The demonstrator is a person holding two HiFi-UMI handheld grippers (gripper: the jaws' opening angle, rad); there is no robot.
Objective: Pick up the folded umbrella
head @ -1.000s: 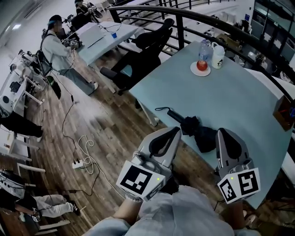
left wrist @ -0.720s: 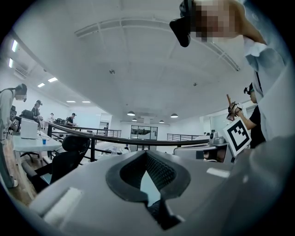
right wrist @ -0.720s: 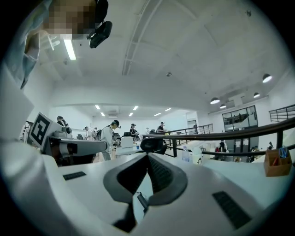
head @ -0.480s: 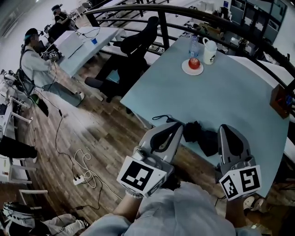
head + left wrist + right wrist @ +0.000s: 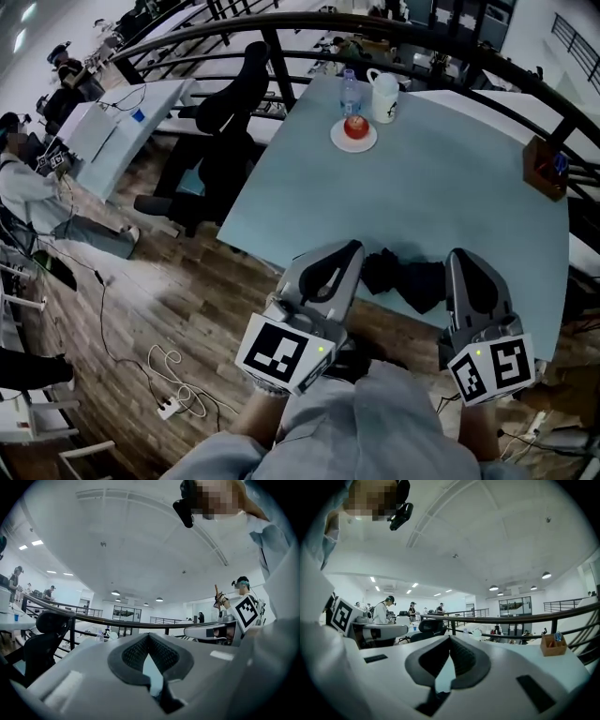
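Note:
The folded black umbrella (image 5: pixel 405 278) lies crumpled at the near edge of the light blue table (image 5: pixel 441 197). In the head view it shows between my two grippers. My left gripper (image 5: pixel 352 247) is shut and empty, with its tip at the table edge just left of the umbrella, covering the handle end. My right gripper (image 5: pixel 459 254) is also shut and empty, just right of the umbrella. The left gripper view shows the left gripper (image 5: pixel 149 636) with its jaws met at the tip. In the right gripper view the right gripper (image 5: pixel 450 638) looks the same.
At the table's far end stand a plate with a red apple (image 5: pixel 354 128), a clear bottle (image 5: pixel 349 92) and a white jug (image 5: pixel 384 96). A wooden box (image 5: pixel 546 169) sits at the right edge. A black railing (image 5: pixel 375 28) curves behind, an office chair (image 5: pixel 234 103) stands left, cables (image 5: pixel 173 403) lie on the floor.
Both grippers have closed in on the table's near edge. The left one has slid over the umbrella's handle and strap, which showed before. Both stay shut.

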